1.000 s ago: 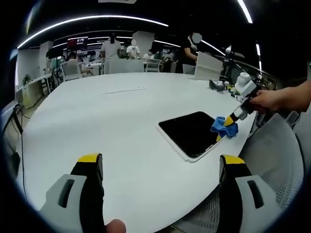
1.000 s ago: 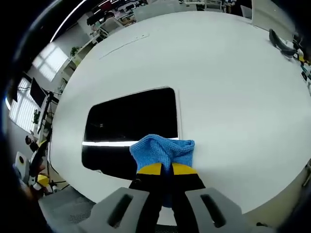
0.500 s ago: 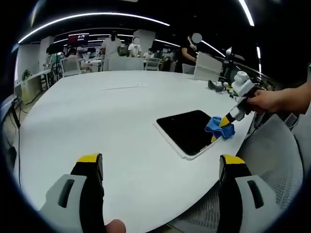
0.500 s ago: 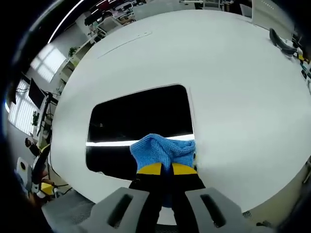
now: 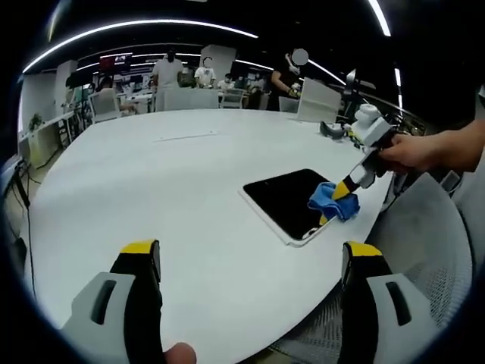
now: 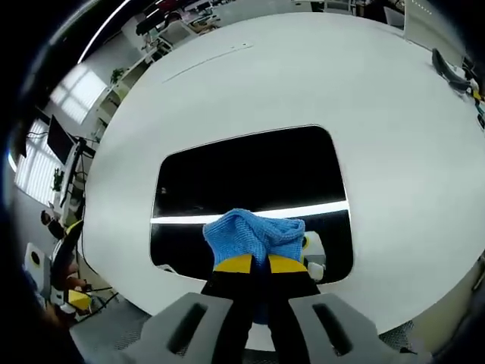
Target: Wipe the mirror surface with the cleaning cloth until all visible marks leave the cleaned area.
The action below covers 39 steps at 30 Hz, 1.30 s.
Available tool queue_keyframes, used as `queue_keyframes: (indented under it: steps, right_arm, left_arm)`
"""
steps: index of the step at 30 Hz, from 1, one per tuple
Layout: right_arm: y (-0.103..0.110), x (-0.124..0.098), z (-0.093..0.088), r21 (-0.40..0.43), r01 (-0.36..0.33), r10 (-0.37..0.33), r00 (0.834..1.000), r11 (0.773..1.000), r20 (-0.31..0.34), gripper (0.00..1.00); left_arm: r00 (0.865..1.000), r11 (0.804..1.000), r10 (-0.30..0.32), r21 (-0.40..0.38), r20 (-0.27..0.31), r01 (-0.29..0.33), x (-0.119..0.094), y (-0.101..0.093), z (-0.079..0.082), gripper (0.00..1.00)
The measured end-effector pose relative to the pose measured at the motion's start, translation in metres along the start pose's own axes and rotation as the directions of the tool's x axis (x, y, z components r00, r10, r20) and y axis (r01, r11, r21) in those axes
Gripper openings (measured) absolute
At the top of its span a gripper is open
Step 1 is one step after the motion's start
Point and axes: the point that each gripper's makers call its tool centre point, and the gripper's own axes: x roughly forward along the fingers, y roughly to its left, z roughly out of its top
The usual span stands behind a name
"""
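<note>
A dark rectangular mirror (image 6: 250, 186) with a white rim lies flat on the round white table (image 6: 303, 83). My right gripper (image 6: 255, 264) is shut on a blue cleaning cloth (image 6: 254, 235), which presses on the mirror's near part. In the left gripper view the mirror (image 5: 284, 199) sits at the table's right edge, with the cloth (image 5: 332, 202) on its right end under the right gripper (image 5: 342, 196), held by a person's hand (image 5: 405, 154). My left gripper (image 5: 250, 258) hovers open over the table's near edge, well short of the mirror, nothing between its jaws.
A grey mesh chair (image 5: 424, 250) stands at the table's right edge. Small items (image 5: 337, 132) and an upright white panel (image 5: 318, 102) sit at the table's far right. Several people and desks (image 5: 174, 80) are in the background.
The right gripper has slid the cloth from the mirror's right edge inward across its surface. The left gripper holds its place, open.
</note>
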Motion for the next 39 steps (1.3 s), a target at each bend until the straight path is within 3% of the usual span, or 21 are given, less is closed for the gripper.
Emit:
queue_keyframes:
  steps: [7,16,39]
  right_arm:
    - [0.02,0.005,-0.002,-0.055,0.004,-0.003,1.0,0.998,0.012,0.0]
    - [0.027,0.008,-0.001,-0.043,-0.002,0.003,1.0,0.999,0.007,0.0]
    - [0.087,0.023,-0.002,-0.13,-0.061,0.058,0.998,0.99,-0.019,0.0]
  left_arm:
    - [1.0,1.0,-0.002,-0.012,0.017,0.002,0.002,-0.001,0.006,0.99]
    - [1.0,1.0,-0.017,0.001,0.014,0.017,0.004,-0.001,0.008,0.99]
    - [1.0,1.0,0.0,0.001,0.022,0.0,-0.003,0.007,0.011,0.99]
